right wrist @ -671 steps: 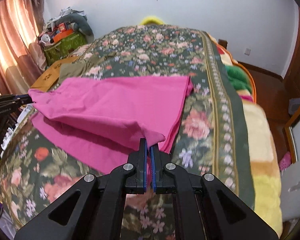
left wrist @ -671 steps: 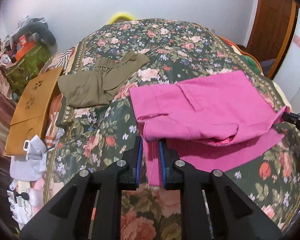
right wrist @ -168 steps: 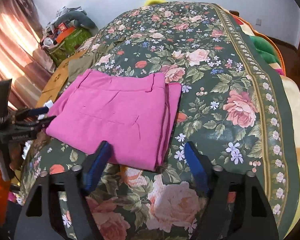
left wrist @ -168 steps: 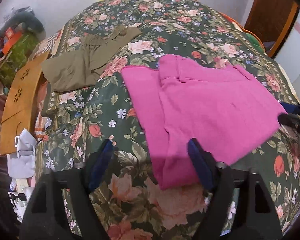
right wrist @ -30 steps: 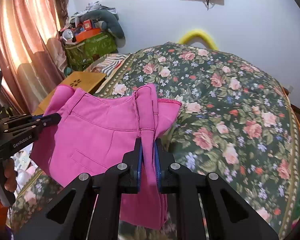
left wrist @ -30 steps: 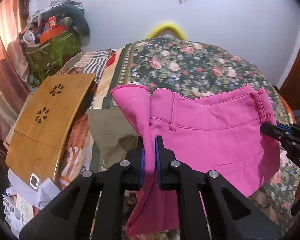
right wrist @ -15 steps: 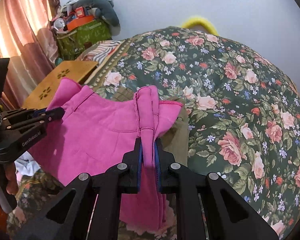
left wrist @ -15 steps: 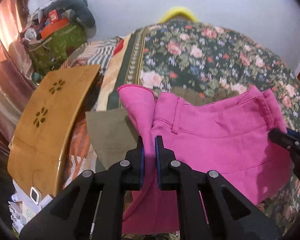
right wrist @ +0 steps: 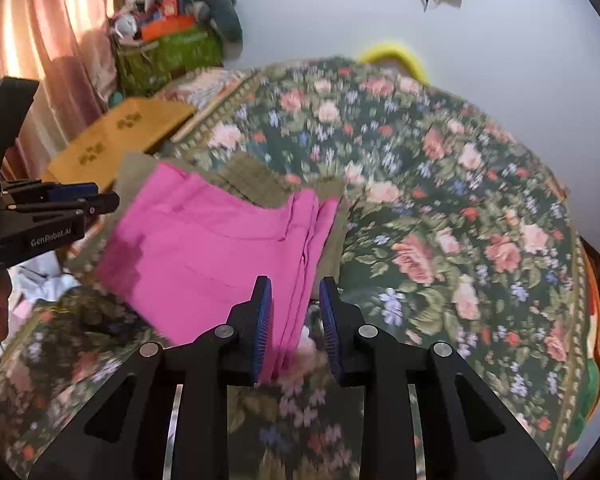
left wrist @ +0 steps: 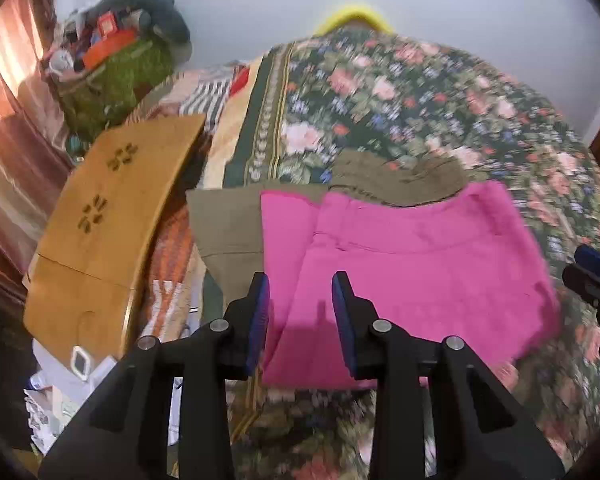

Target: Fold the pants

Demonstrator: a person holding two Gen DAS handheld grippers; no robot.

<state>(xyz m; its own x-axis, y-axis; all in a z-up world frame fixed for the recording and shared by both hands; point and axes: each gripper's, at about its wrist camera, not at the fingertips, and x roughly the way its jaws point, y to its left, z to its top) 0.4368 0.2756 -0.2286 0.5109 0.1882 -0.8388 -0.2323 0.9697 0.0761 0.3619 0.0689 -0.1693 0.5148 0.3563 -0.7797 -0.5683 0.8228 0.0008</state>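
Note:
The folded pink pants (left wrist: 412,264) lie on top of the olive-green folded pants (left wrist: 228,224) on the floral bed. My left gripper (left wrist: 300,288) is open, its jaws apart over the pink stack's left edge. In the right wrist view the pink pants (right wrist: 212,248) rest on the olive pants (right wrist: 260,180). My right gripper (right wrist: 295,292) is open over the stack's right edge. Nothing is held. The left gripper also shows in the right wrist view (right wrist: 80,204), and the right gripper's tip shows in the left wrist view (left wrist: 592,268).
The floral bedspread (right wrist: 440,220) covers the bed. A wooden lap tray (left wrist: 104,216) lies off the bed's left side. A green basket with clutter (left wrist: 116,76) stands by the wall and curtain. White items (left wrist: 72,372) lie on the floor at left.
Both grippers have opened and let go of the pink pants, which now lie on the olive pants. Half a second ago both were shut on the pink fabric, holding it up.

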